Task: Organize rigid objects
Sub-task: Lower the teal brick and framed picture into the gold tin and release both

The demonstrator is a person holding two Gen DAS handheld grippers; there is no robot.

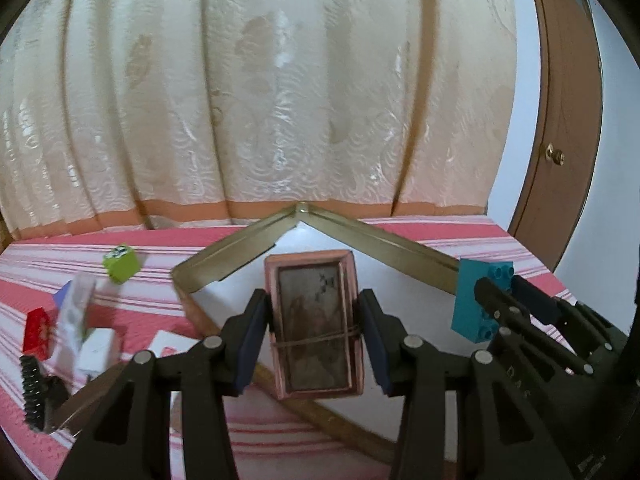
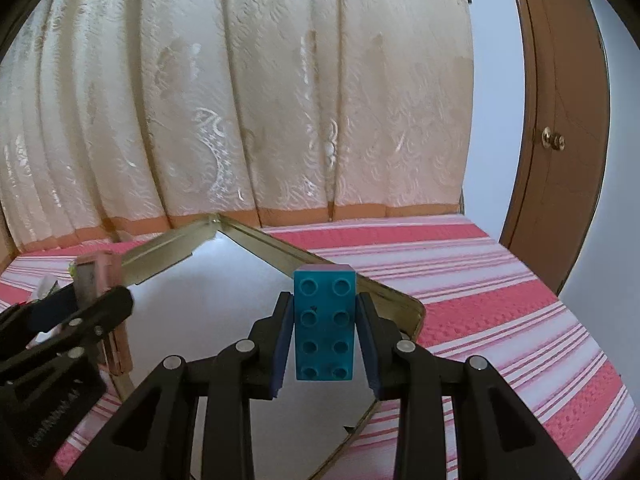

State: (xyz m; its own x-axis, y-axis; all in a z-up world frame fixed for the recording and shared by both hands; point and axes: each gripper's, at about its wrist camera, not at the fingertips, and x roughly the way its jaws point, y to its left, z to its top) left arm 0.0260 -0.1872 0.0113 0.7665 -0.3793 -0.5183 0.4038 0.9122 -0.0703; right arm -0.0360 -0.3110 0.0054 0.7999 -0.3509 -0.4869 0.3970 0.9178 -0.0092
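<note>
My left gripper (image 1: 314,320) is shut on a pink rectangular box (image 1: 314,322) with a rubber band around it, held above a shallow metal tray (image 1: 352,232) with a white floor. In the same view my right gripper (image 1: 502,300) comes in from the right, shut on a teal toy brick (image 1: 470,300) at the tray's right rim. The right wrist view has my right gripper (image 2: 323,332) gripping the teal brick (image 2: 324,324) by its long sides, studs facing the camera, over the tray (image 2: 400,296). At the left of that view, my left gripper (image 2: 86,304) carries the pink box (image 2: 98,276).
The tray lies on a bed with a red-and-white striped cover (image 2: 480,280). Left of the tray sit a green cube (image 1: 120,264), a red block (image 1: 38,330), a white block (image 1: 98,350) and a black comb-like piece (image 1: 32,392). A cream curtain (image 1: 240,100) hangs behind; a brown door (image 2: 560,120) stands at right.
</note>
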